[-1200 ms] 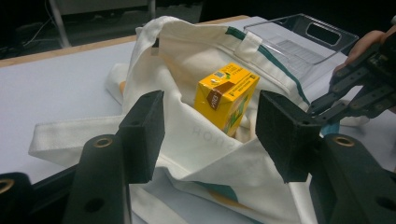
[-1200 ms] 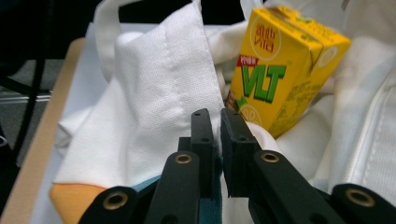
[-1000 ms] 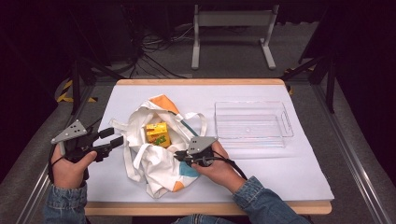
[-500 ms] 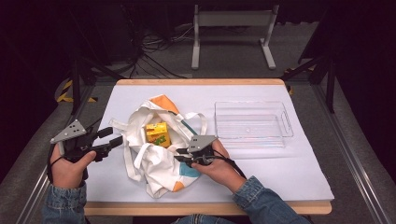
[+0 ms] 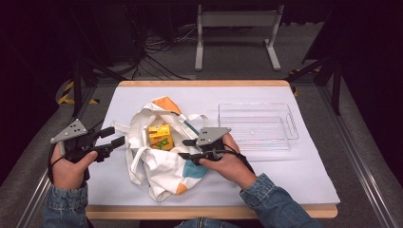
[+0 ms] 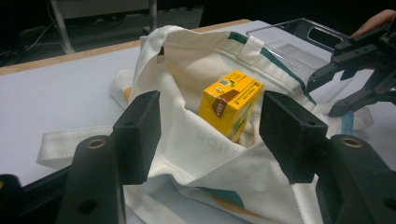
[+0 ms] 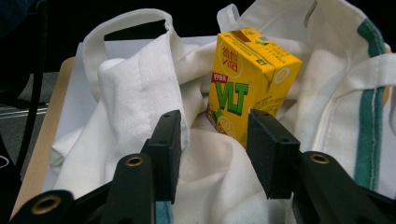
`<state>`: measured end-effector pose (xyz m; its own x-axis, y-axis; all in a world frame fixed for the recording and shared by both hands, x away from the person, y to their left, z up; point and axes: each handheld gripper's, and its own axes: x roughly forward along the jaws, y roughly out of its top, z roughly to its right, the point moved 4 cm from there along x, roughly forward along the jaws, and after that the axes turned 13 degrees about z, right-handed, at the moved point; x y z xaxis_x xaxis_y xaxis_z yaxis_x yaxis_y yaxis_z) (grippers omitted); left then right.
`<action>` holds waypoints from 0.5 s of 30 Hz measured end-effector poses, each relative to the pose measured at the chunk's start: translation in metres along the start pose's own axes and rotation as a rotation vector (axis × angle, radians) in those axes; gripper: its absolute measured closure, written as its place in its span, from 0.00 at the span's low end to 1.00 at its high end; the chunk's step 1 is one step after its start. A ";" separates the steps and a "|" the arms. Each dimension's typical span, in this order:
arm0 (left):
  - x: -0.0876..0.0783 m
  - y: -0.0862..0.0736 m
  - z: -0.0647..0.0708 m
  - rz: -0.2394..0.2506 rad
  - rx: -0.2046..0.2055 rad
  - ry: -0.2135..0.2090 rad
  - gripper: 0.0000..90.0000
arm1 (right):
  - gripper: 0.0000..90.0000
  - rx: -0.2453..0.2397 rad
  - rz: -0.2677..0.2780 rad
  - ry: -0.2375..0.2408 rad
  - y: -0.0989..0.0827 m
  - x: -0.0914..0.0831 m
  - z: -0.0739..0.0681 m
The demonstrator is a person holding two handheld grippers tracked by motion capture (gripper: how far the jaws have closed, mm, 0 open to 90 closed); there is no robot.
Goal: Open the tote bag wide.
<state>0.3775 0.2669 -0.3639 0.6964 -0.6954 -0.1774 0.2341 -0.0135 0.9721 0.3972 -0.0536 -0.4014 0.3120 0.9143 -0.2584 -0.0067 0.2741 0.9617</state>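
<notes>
A yellow drink carton point(image 7: 250, 88) stands in a white tote bag point(image 5: 161, 166), just beyond the right gripper point(image 5: 186, 148), jaws just opening, empty; left gripper point(image 5: 116, 136) jaws apart, empty

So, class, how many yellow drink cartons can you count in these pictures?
1. The yellow drink carton stands in the open mouth of the white tote bag on the table. Others may be hidden under the cloth.

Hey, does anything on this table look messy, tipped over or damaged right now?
Nothing looks damaged or spilled. The white tote bag lies crumpled and open on the table, handles splayed out, with a yellow drink carton sitting tilted inside it. The clear plastic tray beside the bag stands straight and empty.
</notes>
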 end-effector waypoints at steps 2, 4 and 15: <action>0.000 0.000 0.000 0.001 0.000 -0.001 0.44 | 0.61 -0.001 0.004 0.000 0.002 -0.001 0.001; 0.001 0.001 0.000 0.000 -0.001 -0.002 0.44 | 0.61 0.000 0.008 -0.004 0.007 -0.003 0.003; 0.001 0.003 -0.001 0.008 0.001 -0.013 0.45 | 0.62 0.004 0.035 0.030 0.033 -0.003 0.015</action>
<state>0.3794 0.2672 -0.3614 0.6893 -0.7048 -0.1676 0.2277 -0.0088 0.9737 0.4100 -0.0514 -0.3674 0.2832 0.9317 -0.2275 -0.0129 0.2409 0.9705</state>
